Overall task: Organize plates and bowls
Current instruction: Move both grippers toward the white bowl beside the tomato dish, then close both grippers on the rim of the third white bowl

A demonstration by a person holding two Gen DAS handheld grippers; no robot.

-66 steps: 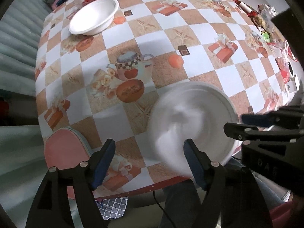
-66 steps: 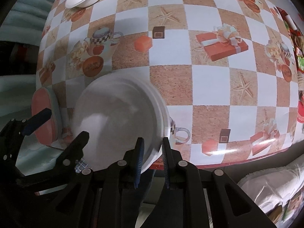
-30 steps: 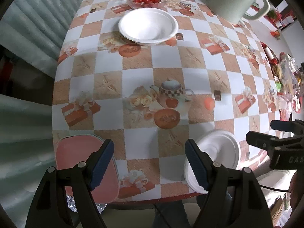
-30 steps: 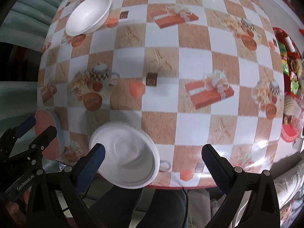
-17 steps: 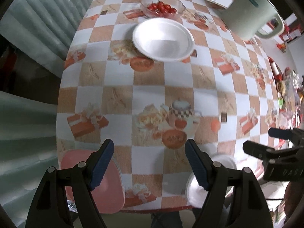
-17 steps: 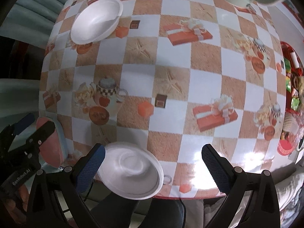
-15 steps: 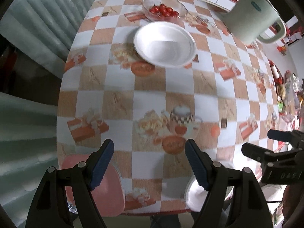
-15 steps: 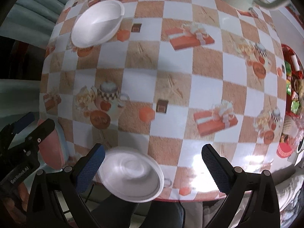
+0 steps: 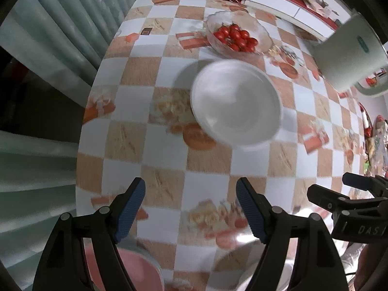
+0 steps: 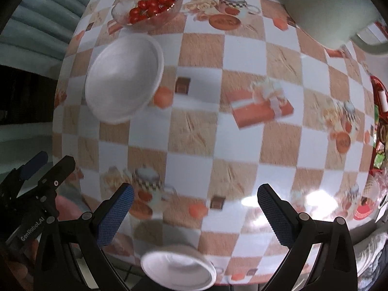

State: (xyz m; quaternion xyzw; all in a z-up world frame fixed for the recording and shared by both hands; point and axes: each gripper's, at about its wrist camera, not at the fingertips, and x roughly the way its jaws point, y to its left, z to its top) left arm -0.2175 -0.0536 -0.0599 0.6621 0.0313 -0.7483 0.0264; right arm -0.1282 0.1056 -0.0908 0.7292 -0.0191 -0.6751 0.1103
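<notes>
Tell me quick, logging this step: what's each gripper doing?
Left gripper: open, holding nothing.
Right gripper: open, holding nothing.

Surface (image 10: 198,53): checkered orange-and-white cloth.
Far end: glass bowl (image 10: 147,2) of tomatoes (image 10: 150,6), jug (image 10: 329,9).
Middle: white bowl (image 10: 123,77).
Near edge: white plate (image 10: 178,270), pink plate (image 9: 143,272).

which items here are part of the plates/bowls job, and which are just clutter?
Job items:
- white bowl, mid-table
- white dish at the near table edge
- pink plate at the near corner

Lying about:
- glass bowl of tomatoes
- pale green jug
- snack packets along the far right edge

Both grippers are open and empty.
</notes>
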